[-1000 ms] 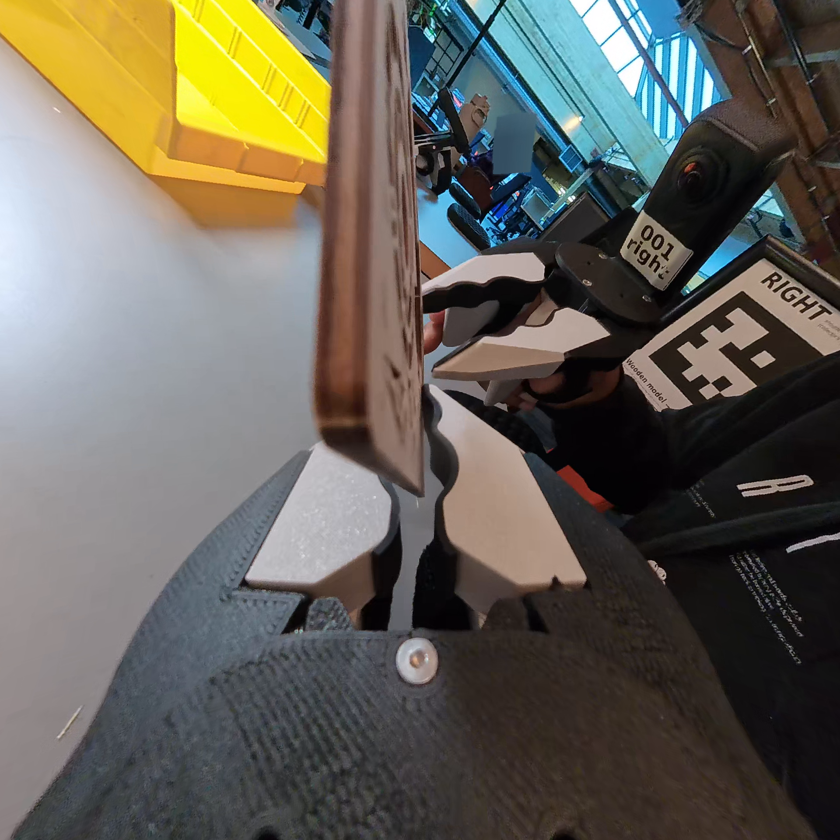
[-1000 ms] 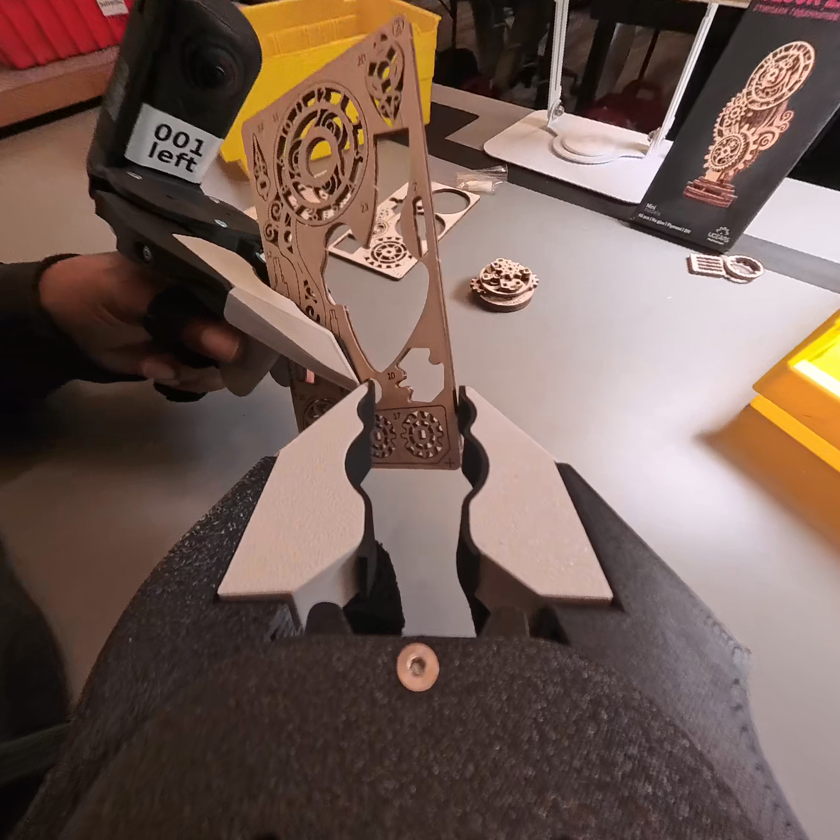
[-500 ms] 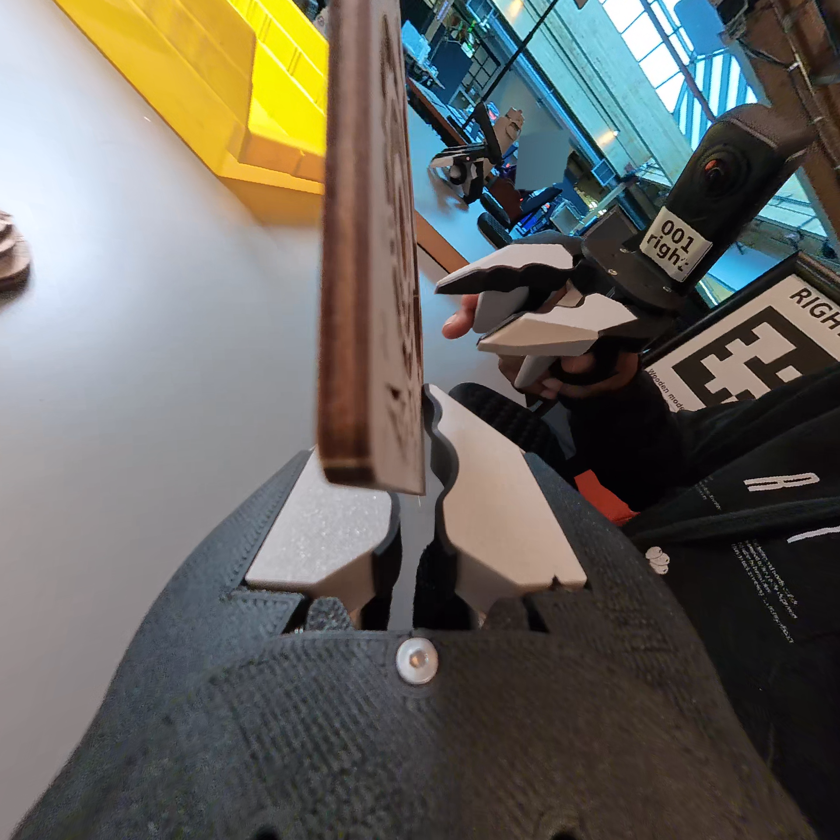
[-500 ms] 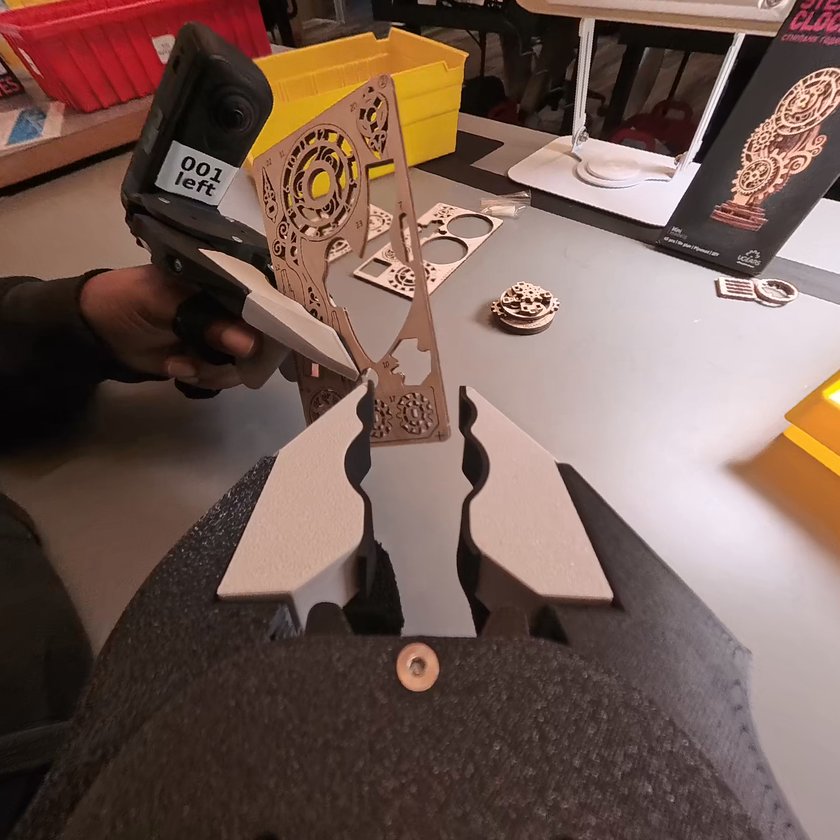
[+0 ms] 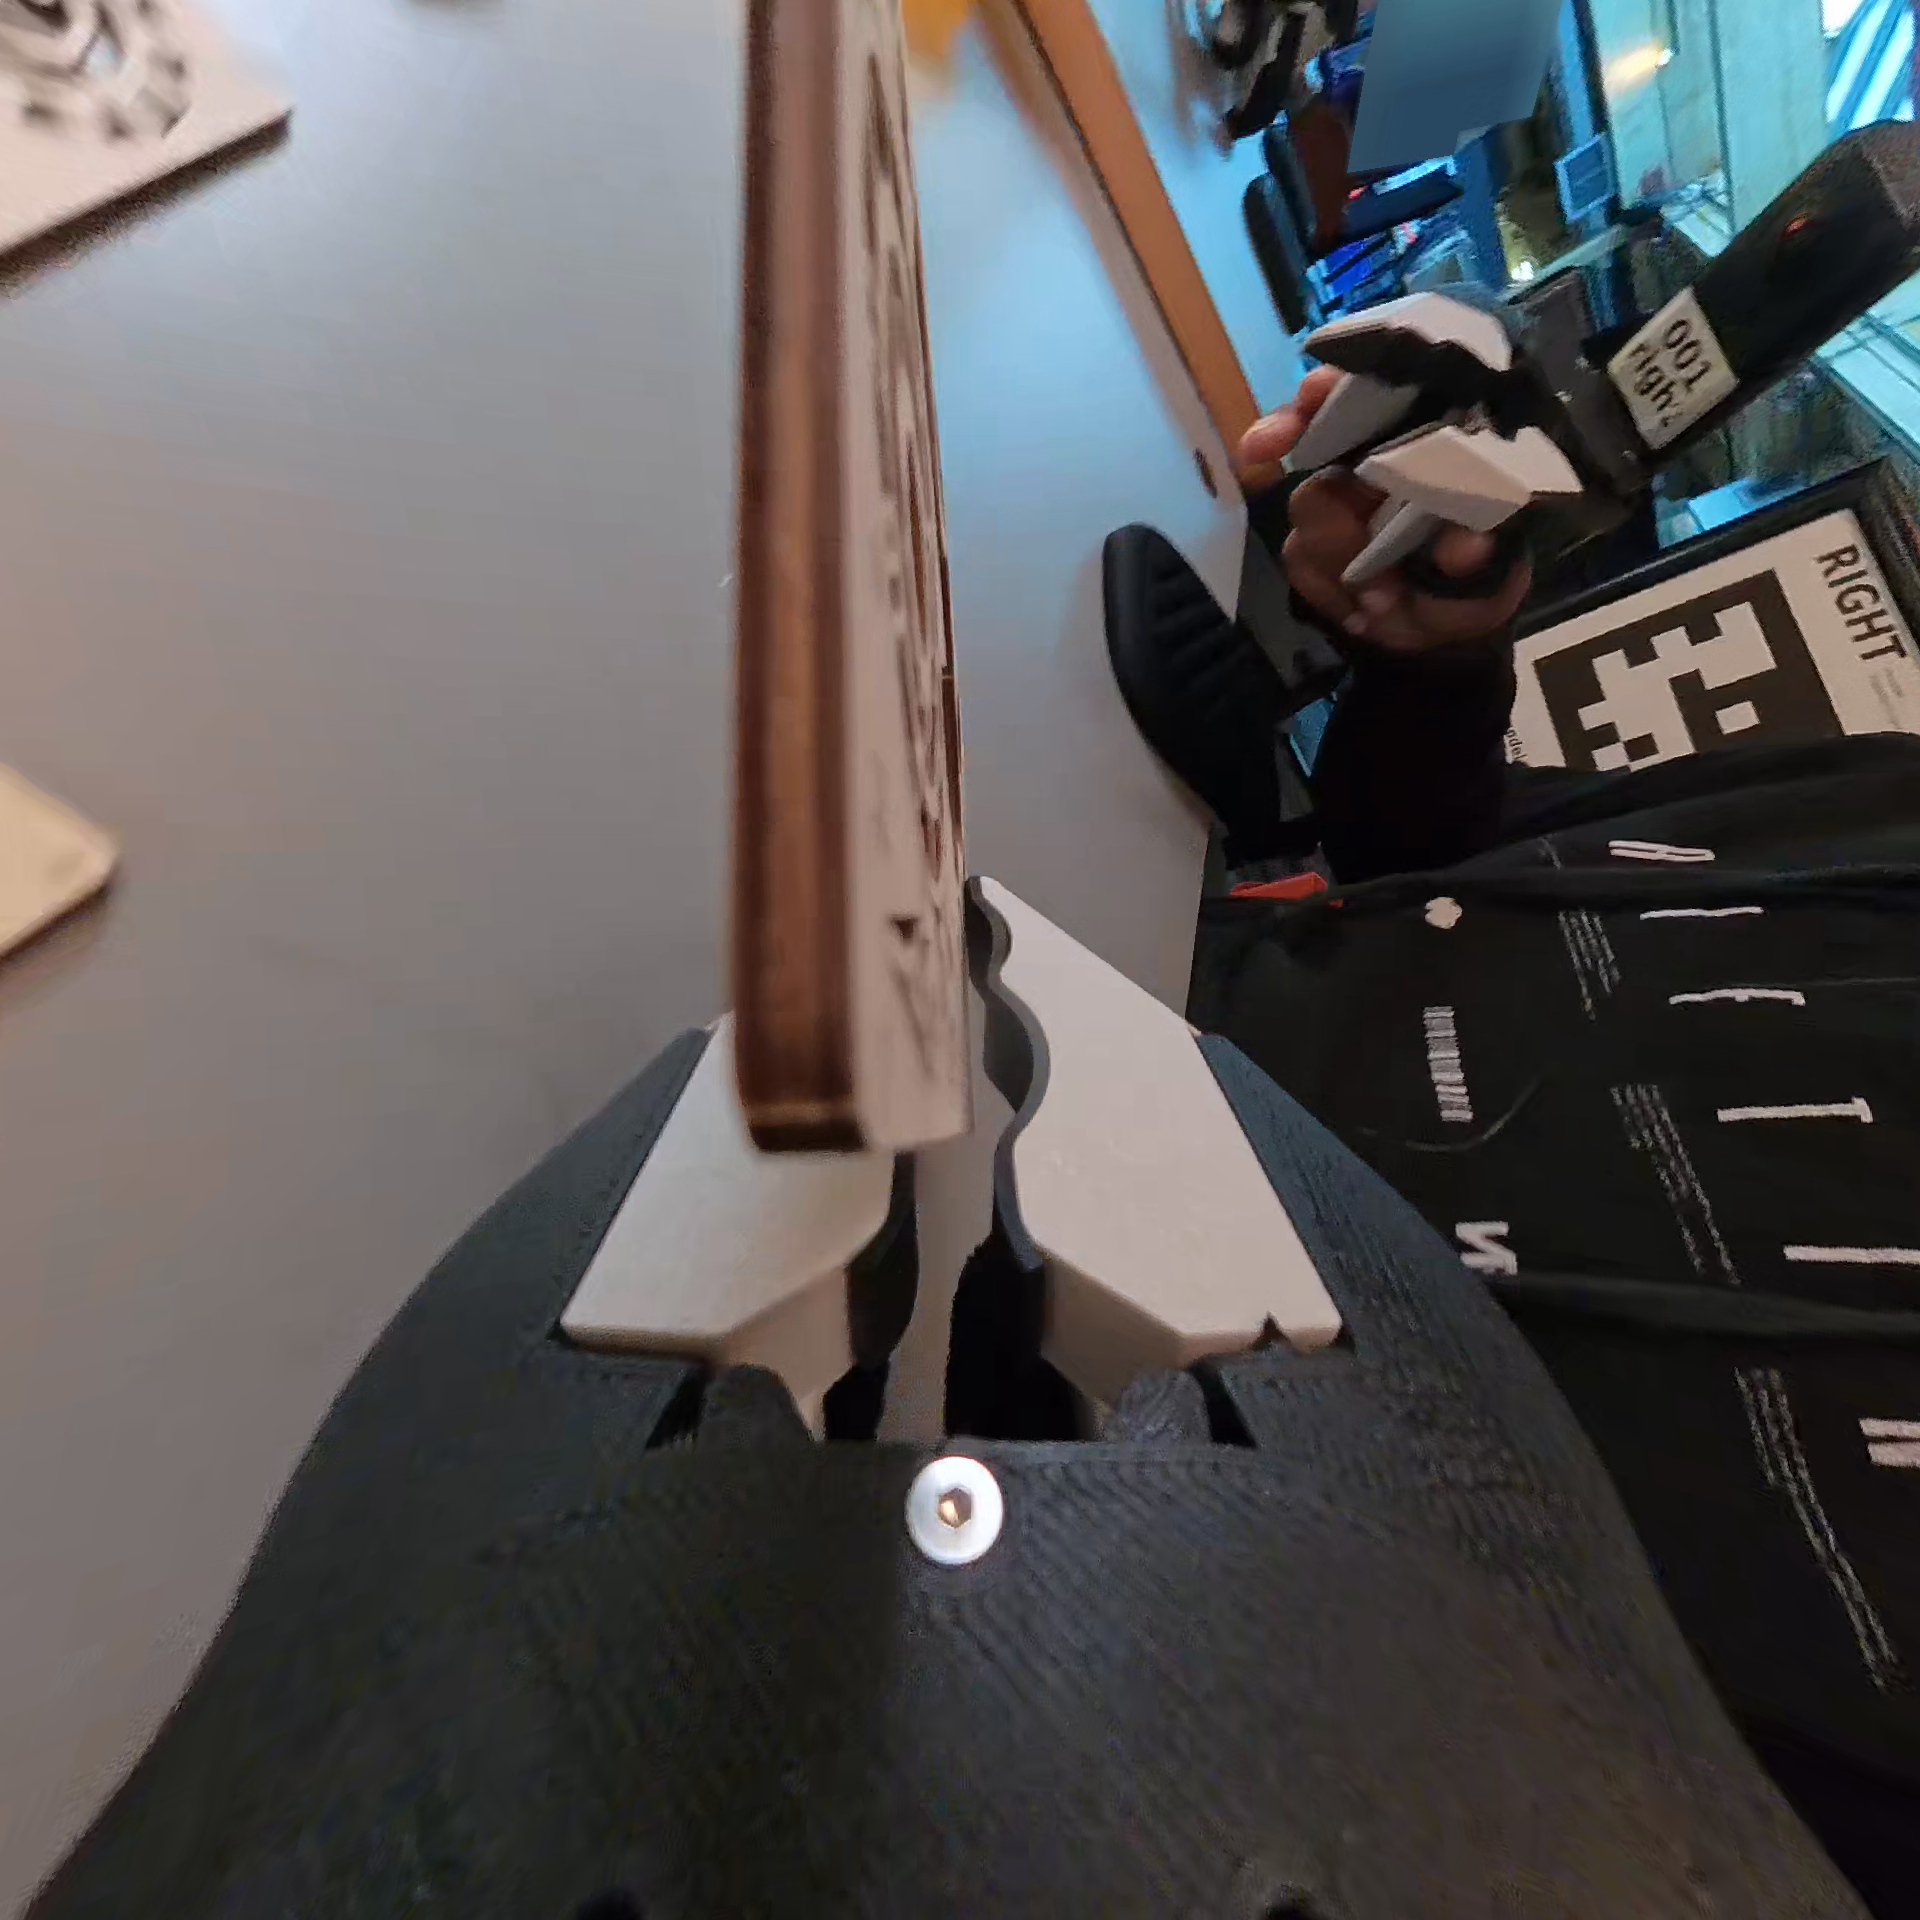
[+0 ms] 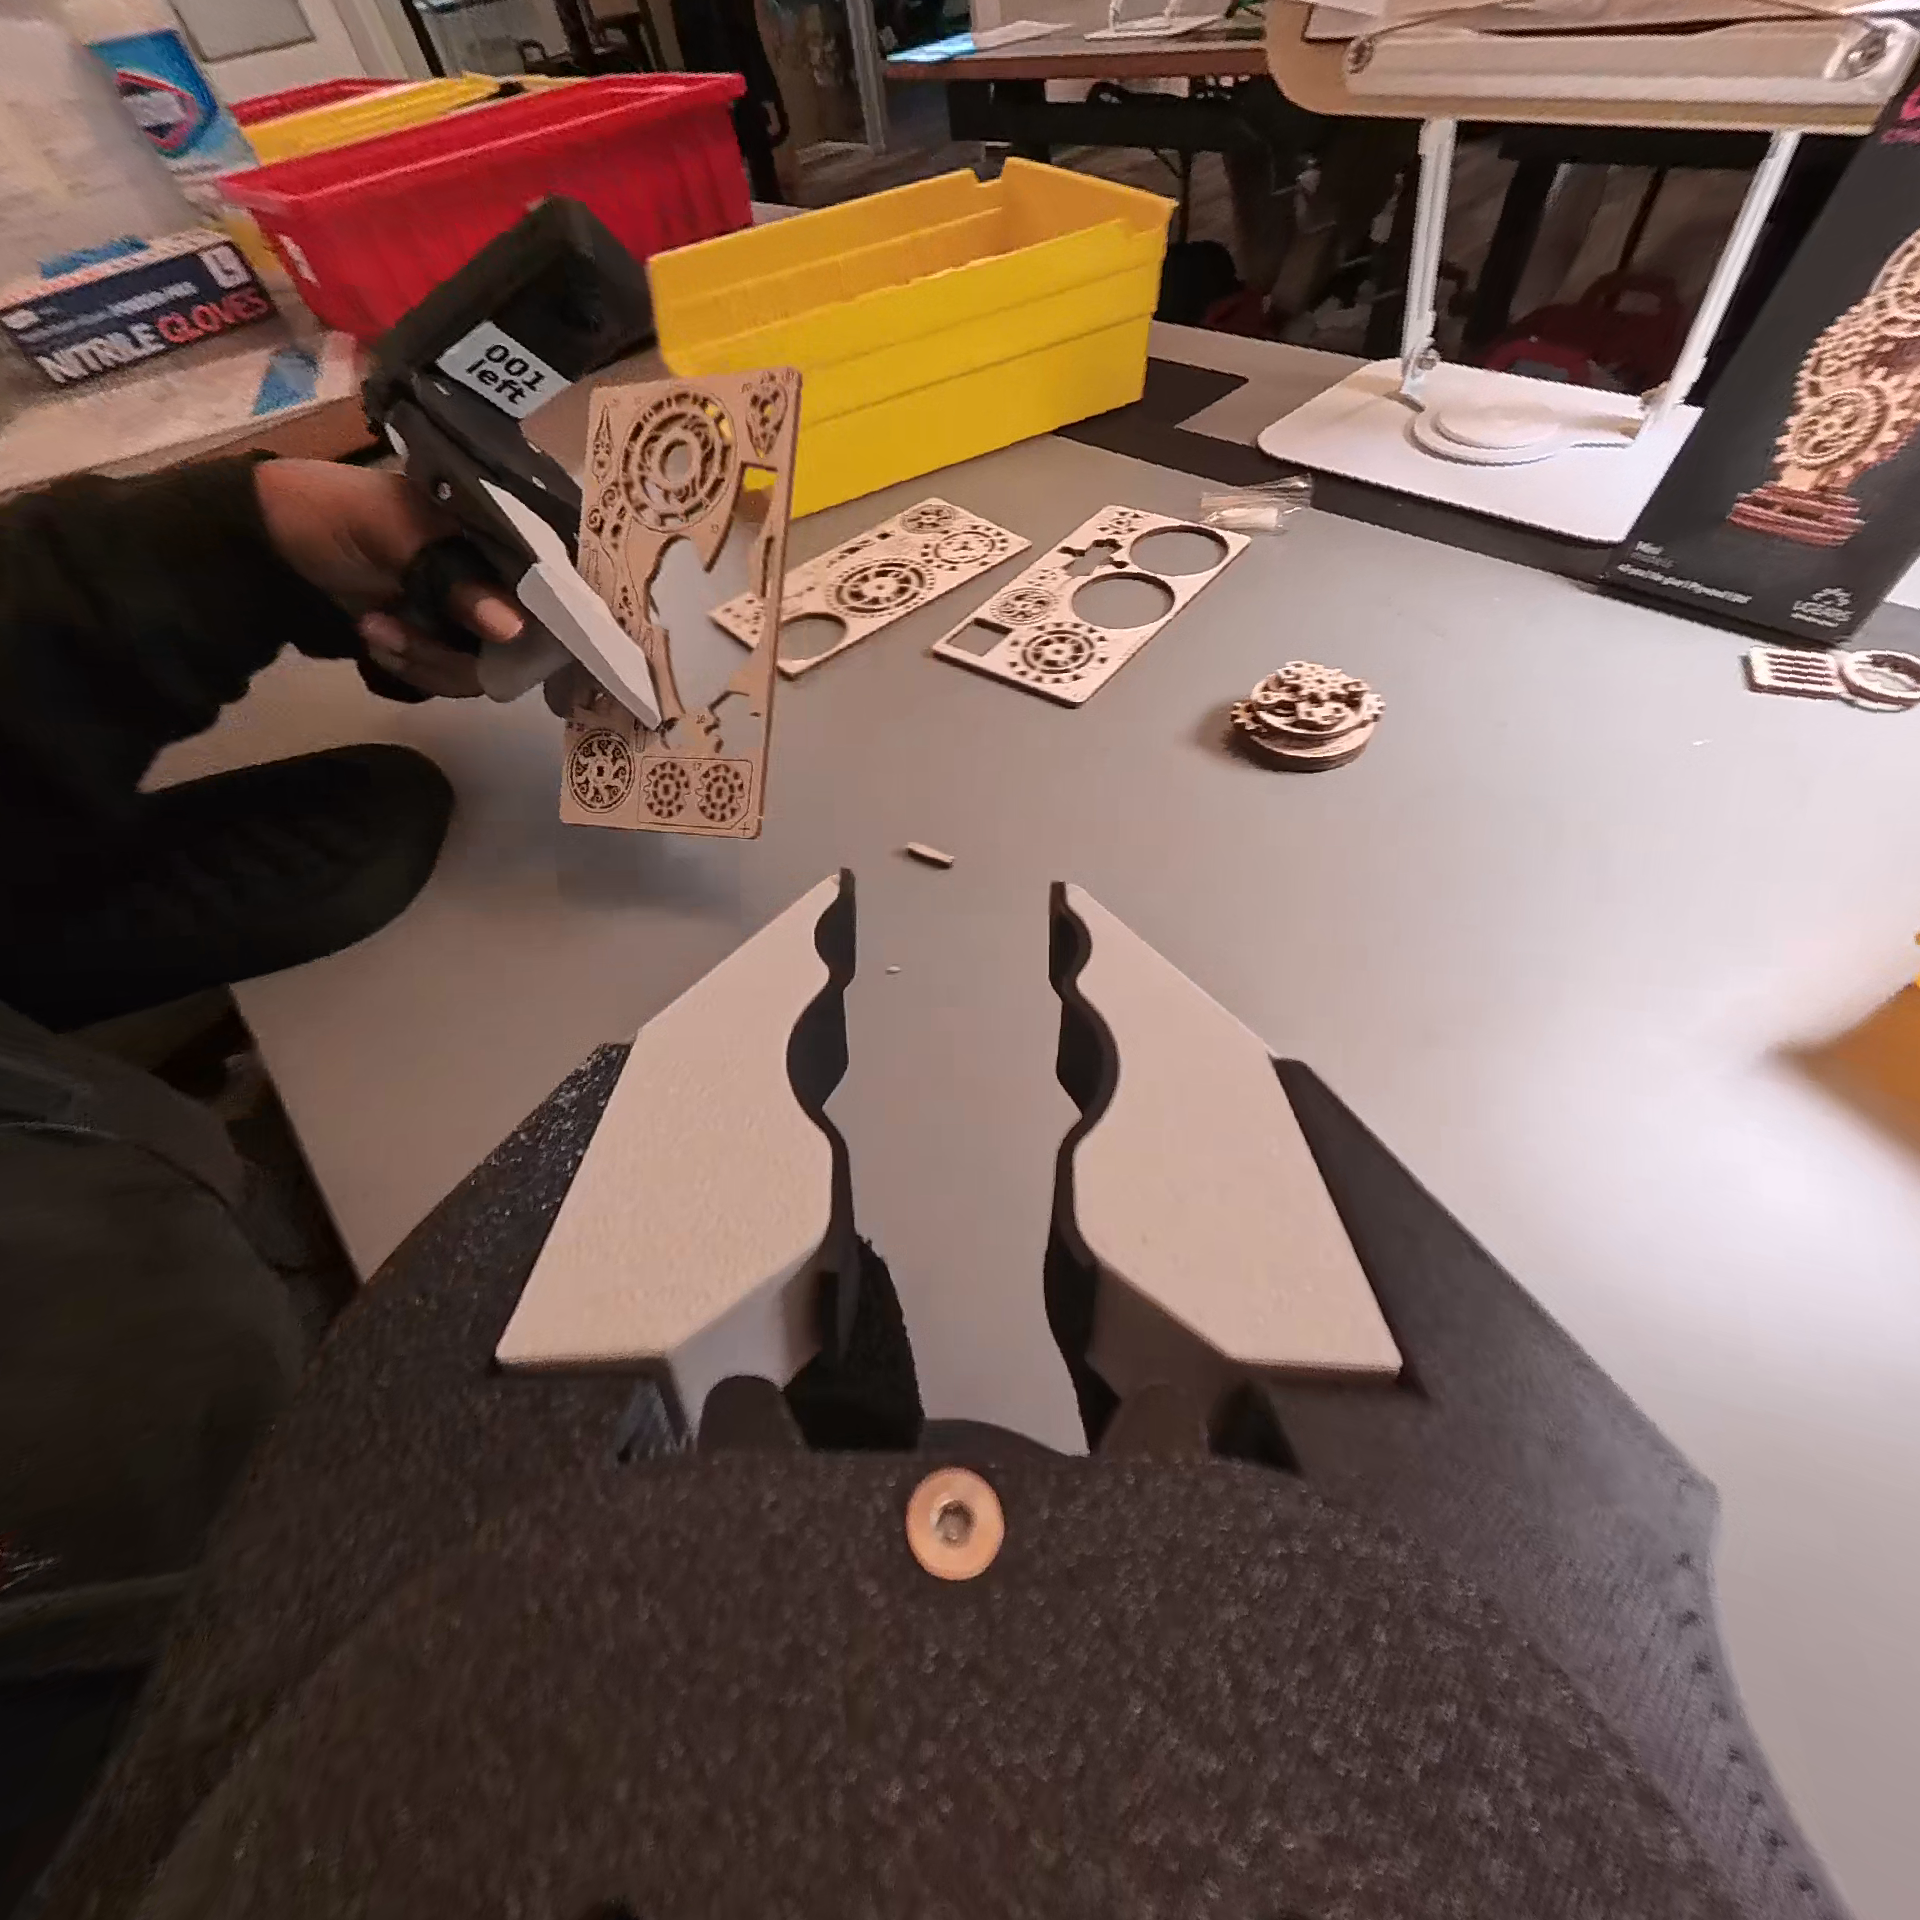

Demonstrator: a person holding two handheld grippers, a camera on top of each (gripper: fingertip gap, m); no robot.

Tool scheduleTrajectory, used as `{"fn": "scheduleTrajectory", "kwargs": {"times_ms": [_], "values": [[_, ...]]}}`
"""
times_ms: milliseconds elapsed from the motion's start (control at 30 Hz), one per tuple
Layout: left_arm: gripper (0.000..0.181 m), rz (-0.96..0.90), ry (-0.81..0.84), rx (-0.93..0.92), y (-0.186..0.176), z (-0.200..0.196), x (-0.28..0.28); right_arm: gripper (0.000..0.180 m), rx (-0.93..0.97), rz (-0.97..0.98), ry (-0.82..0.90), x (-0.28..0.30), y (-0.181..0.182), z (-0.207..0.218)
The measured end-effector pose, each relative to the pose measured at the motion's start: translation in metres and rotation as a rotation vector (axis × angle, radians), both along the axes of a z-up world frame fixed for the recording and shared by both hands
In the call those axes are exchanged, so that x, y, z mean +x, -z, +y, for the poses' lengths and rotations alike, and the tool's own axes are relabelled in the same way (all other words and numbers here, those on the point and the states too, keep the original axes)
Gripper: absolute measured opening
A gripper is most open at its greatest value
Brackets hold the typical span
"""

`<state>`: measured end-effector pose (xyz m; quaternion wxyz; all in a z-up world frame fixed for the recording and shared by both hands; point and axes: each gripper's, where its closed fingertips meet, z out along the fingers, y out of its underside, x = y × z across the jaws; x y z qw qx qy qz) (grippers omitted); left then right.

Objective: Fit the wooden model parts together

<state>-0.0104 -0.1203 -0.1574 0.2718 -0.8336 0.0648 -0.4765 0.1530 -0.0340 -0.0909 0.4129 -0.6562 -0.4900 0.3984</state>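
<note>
My left gripper (image 5: 914, 997) is shut on the lower part of a laser-cut wooden parts sheet (image 5: 831, 623), seen edge-on and held upright above the grey table (image 5: 364, 623). In the right wrist view the same sheet (image 6: 686, 603) hangs in the left gripper (image 6: 623, 686) at the left, clear of the table. My right gripper (image 6: 948, 883) is open and empty, well back from the sheet; it also shows in the left wrist view (image 5: 1382, 416). A small assembled gear piece (image 6: 1307, 717) sits on the table. A tiny wooden sliver (image 6: 928, 854) lies just ahead of my right fingertips.
Two more parts sheets (image 6: 883, 582) (image 6: 1091, 603) lie flat mid-table. A yellow bin (image 6: 914, 312) and a red bin (image 6: 488, 197) stand behind them. A white stand (image 6: 1475, 436), the model's box (image 6: 1808, 416) and small loose parts (image 6: 1834, 675) are at the right. Across from one pair of fingers to the other is roughly 20 cm. About 20 cm separates my right fingertips from the small assembled gear piece (image 6: 1307, 717).
My right gripper has drawn back from the sheet, still open. My left gripper has carried the sheet away to the left and farther off.
</note>
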Motion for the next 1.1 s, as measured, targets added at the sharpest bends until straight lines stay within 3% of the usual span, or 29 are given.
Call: {"fn": "scheduleTrajectory", "kwargs": {"times_ms": [167,367,500,600,733,867,1000,1100], "values": [[0.005,0.071,0.049,-0.117,0.026,-0.027,-0.017,0.034,0.029,0.004,-0.013,0.003,0.0,-0.008],[0.037,0.236,0.108,-0.146,0.04,-0.021,-0.026,0.033,-0.029,0.022,0.043,0.007,0.007,0.002],[0.065,0.397,0.023,-0.087,0.031,-0.017,-0.042,0.033,-0.108,0.065,0.039,0.01,-0.007,-0.004],[0.08,0.384,-0.091,-0.029,0.016,-0.022,-0.041,0.033,-0.068,0.094,0.032,0.015,-0.026,-0.013],[0.082,0.451,-0.294,0.18,-0.012,-0.033,-0.036,0.033,0.001,0.181,0.037,0.027,-0.047,-0.035],[0.083,0.526,-0.498,0.406,-0.04,-0.056,-0.019,0.034,0.035,0.237,0.096,0.048,-0.043,-0.058],[0.074,0.471,-0.629,0.67,-0.085,-0.109,0.046,0.038,0.109,0.24,0.173,0.088,-0.04,-0.098],[0.063,0.557,-0.712,0.864,-0.109,-0.164,0.097,0.045,0.143,0.246,0.19,0.127,-0.04,-0.145]]}}
